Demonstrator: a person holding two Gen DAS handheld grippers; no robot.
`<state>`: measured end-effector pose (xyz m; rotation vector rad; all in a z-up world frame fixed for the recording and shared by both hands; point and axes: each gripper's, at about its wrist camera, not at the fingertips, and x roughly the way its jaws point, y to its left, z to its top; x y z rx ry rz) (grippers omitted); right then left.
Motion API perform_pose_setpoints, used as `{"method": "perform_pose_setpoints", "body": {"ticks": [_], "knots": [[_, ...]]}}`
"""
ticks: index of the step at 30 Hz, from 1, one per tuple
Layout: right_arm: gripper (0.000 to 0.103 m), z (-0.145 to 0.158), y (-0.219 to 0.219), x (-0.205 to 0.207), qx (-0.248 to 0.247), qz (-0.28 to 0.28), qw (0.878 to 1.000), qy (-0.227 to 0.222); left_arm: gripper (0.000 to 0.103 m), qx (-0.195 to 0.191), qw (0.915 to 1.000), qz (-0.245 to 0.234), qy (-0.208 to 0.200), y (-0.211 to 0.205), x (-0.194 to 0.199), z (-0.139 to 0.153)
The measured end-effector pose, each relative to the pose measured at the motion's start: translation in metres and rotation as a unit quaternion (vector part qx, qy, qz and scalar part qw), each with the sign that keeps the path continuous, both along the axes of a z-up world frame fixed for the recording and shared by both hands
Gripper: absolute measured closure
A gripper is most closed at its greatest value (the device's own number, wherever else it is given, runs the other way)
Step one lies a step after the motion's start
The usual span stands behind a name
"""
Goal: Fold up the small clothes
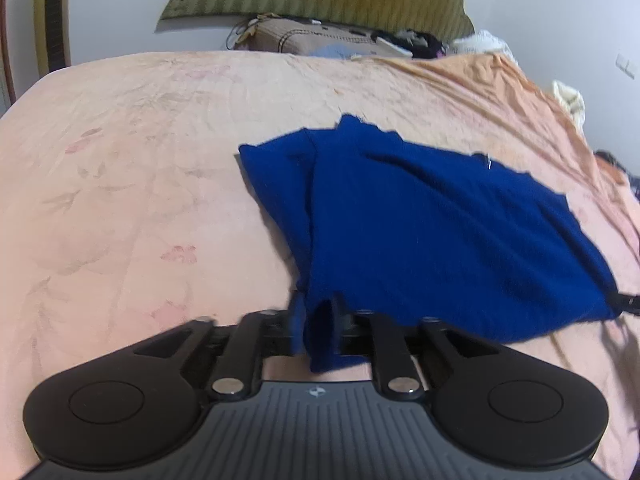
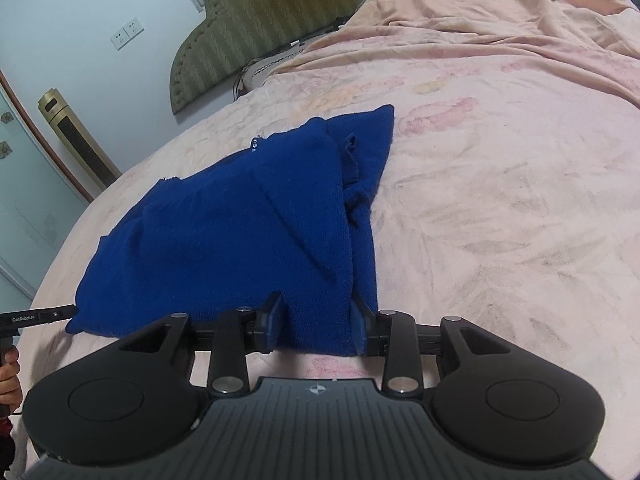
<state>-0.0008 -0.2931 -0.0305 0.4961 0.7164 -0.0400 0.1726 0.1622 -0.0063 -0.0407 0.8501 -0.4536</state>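
Blue knit garment (image 1: 420, 232) on bed (image 1: 140, 160): soft, limp, light. Take near-edge corners. Left gripper (image 1: 316, 320) and right gripper (image 2: 318, 326) fingers spread, hem loose between.

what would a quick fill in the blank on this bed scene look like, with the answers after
1. The garment lying on the bed is ____ in colour.
2. The bedspread under it is pale ____.
3. The near edge of the cloth lies between the fingers of the left gripper and of the ____ gripper.
4. Against the wall behind the bed stands an olive-green ____.

Answers: blue; pink; right; headboard
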Motion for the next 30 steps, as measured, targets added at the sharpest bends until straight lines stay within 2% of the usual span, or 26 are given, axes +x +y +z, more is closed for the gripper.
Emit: {"method": "perform_pose_setpoints", "body": {"ticks": [1,3,5,9,12,14,15,16,19,21,24,25,26,27,28,30], "knots": [[0.060,0.000,0.000,0.000,-0.001,-0.002,1.000,0.000,0.057,-0.006,1.0000,0.001,-0.007,0.001,0.001,0.002],[0.059,-0.001,0.000,0.000,0.000,-0.004,1.000,0.001,0.033,-0.006,0.9994,-0.001,-0.035,-0.001,0.001,0.009],[0.058,-0.002,0.001,0.000,0.000,-0.005,1.000,0.002,0.032,0.006,0.9977,-0.014,-0.067,-0.009,0.005,0.017],[0.057,-0.003,0.004,0.001,-0.003,-0.005,1.000,0.001,0.032,0.022,0.9936,-0.068,-0.087,-0.027,0.020,0.022],[0.057,-0.003,0.004,0.000,-0.002,-0.007,1.000,0.000,0.033,0.036,0.9911,-0.103,-0.076,-0.038,0.028,0.014],[0.057,-0.004,0.004,-0.001,-0.001,-0.007,1.000,0.001,0.033,0.045,0.9914,-0.104,-0.066,-0.038,0.029,0.005],[0.057,-0.004,0.004,-0.001,-0.001,-0.006,1.000,0.001,0.037,0.047,0.9919,-0.101,-0.060,-0.037,0.029,0.000],[0.057,-0.004,0.003,-0.001,-0.002,-0.005,1.000,0.000,0.052,0.046,0.9922,-0.104,-0.052,-0.035,0.028,-0.003],[0.057,-0.005,0.003,-0.002,-0.002,-0.003,1.000,-0.001,0.078,0.057,0.9926,-0.099,-0.042,-0.032,0.019,-0.008],[0.057,-0.006,0.003,-0.001,-0.004,-0.003,1.000,-0.001,0.089,0.064,0.9922,-0.097,-0.045,-0.029,0.012,-0.009],[0.057,-0.006,0.005,0.001,-0.011,-0.002,1.000,-0.002,0.095,0.065,0.9927,-0.091,-0.044,-0.026,0.005,-0.007],[0.069,-0.006,0.007,0.002,-0.015,-0.001,1.000,-0.002,0.096,0.064,0.9931,-0.088,-0.045,-0.025,0.003,-0.005],[0.075,-0.006,0.007,0.003,-0.016,-0.001,1.000,-0.002,0.096,0.061,0.9934,-0.086,-0.046,-0.023,0.001,-0.003],[0.090,-0.006,0.006,0.003,-0.015,-0.005,1.000,0.000,0.096,0.056,0.9939,-0.083,-0.047,-0.021,-0.001,0.000],[0.095,-0.007,0.004,0.004,-0.007,-0.010,1.000,0.001,0.096,0.048,0.9943,-0.082,-0.048,-0.018,-0.004,0.003],[0.096,-0.009,-0.005,0.001,0.022,-0.020,1.000,-0.003,0.097,0.030,0.9953,-0.079,-0.047,-0.010,-0.009,0.010]]}}
